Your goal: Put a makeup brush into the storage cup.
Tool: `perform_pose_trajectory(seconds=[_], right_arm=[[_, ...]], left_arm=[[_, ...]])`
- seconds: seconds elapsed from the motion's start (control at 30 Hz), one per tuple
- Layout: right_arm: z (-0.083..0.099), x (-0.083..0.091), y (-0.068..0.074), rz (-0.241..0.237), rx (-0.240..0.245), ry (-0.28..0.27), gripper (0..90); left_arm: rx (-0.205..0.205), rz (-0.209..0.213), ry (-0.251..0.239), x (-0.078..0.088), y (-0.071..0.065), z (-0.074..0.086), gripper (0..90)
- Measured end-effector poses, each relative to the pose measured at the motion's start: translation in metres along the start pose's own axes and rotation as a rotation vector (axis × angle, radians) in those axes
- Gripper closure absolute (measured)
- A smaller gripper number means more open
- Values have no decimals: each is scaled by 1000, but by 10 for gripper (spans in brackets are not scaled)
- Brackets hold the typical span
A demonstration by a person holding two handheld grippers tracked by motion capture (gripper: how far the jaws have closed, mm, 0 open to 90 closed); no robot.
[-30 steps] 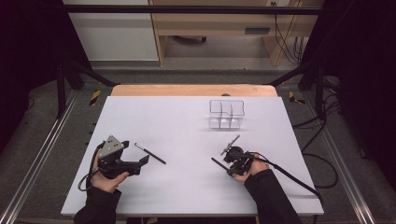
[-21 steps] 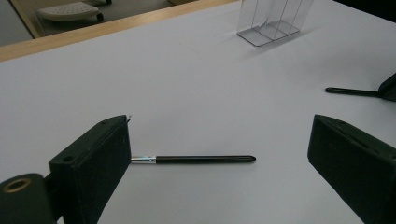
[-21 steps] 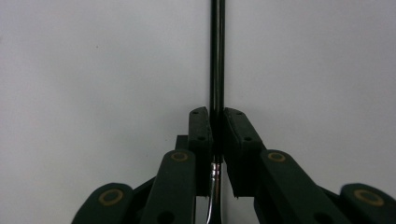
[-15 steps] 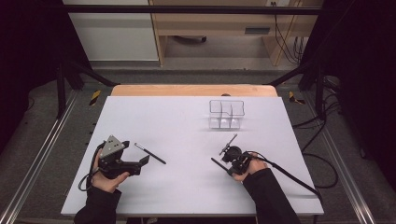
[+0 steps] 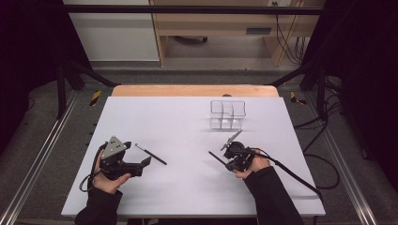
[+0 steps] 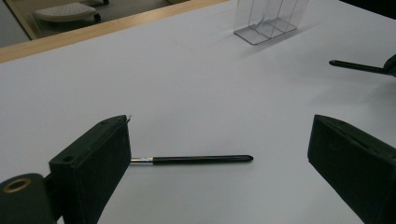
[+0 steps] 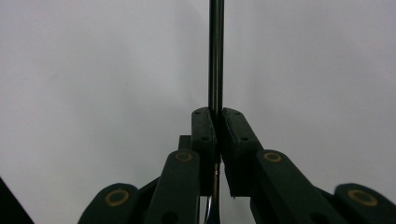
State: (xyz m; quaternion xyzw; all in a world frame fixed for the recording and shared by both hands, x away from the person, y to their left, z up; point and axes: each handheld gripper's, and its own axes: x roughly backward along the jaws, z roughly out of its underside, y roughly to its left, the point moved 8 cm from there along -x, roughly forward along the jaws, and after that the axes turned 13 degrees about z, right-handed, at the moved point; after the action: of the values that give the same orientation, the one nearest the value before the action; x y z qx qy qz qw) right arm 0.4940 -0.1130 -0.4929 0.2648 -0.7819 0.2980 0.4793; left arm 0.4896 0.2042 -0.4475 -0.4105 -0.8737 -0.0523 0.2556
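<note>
Between the earlier frames and this one almost nothing shifts: the right gripper's (image 5: 231,151) jaws have just been closing, and now clench a thin black brush (image 7: 215,56) held low over the white table (image 5: 187,126). A second brush (image 5: 151,154) lies flat on the table, just ahead of the left gripper (image 5: 141,165), whose jaws stand wide apart and empty. Farther back stands a clear divided holder (image 5: 227,114) — apparently empty. Judged progress: first brush grasped, not yet delivered; second brush untouched — most of the work remains.
</note>
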Motion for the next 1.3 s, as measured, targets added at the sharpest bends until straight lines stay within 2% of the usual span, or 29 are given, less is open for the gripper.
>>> perform_pose_trajectory(seconds=[0.23, 0.5, 0.7, 0.9, 1.17, 1.3], right_arm=[[-17, 18, 3, -27, 19, -71, 843], [-33, 27, 8, -42, 47, -111, 843], [-41, 31, 14, -80, 71, -140, 843], [-44, 31, 17, -99, 87, -141, 843], [-54, 42, 21, -129, 111, -182, 843], [-58, 44, 24, -137, 122, -179, 843]], left_arm=[[-13, 10, 11, -2, -3, 0, 51], [-43, 19, 24, -2, -6, -4, 53], [-87, 21, 36, 0, -8, -11, 53], [-125, 37, 41, 0, -14, -20, 53], [-197, 60, 87, -12, -22, -29, 53], [-239, 74, 117, -19, -28, -34, 52]])
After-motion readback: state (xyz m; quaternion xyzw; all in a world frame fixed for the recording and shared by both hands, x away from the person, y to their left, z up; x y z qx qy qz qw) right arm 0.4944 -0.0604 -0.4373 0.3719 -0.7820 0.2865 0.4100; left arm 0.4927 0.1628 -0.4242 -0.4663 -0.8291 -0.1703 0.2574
